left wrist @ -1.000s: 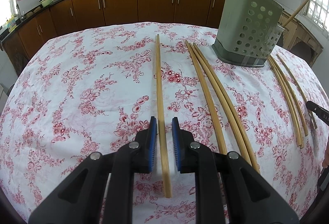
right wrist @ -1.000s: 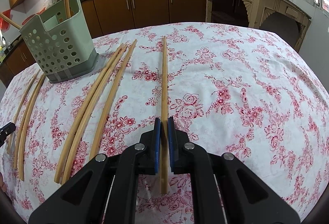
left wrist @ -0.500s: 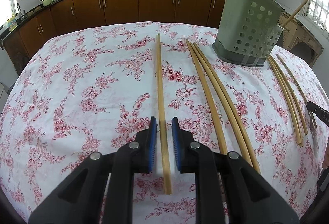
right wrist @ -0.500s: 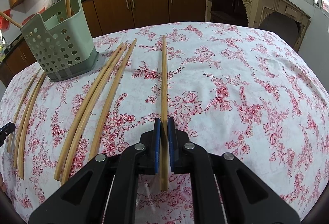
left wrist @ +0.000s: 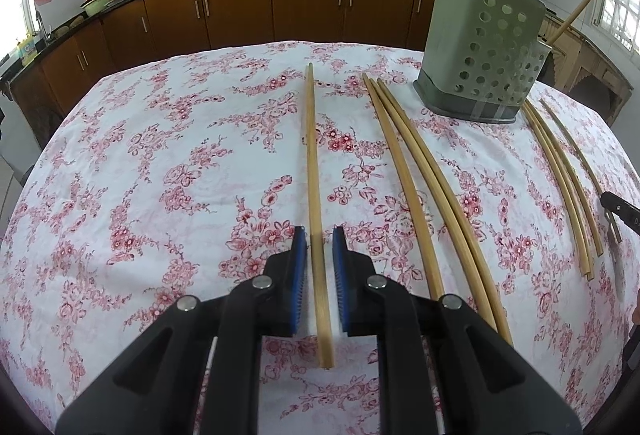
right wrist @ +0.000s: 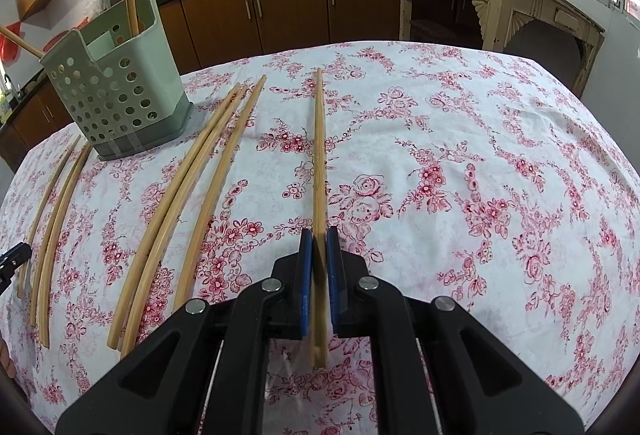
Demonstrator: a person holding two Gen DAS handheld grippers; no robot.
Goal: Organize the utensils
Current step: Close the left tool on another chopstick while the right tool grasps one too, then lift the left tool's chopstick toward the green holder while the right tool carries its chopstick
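Between your left gripper's [left wrist: 319, 241] closing jaws, pads not touching: one chopstick [left wrist: 313, 171], flat on the tablecloth [left wrist: 160, 175], long axis pointing away. Your right gripper [right wrist: 319, 241] clamps another chopstick [right wrist: 319, 155], same heading. Green holder [right wrist: 116, 95] contents mostly hidden.

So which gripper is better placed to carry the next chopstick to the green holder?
Probably the right gripper: its pads already clamp a chopstick, ready to lift toward the green holder. The left gripper is only closing, with gaps beside its chopstick.
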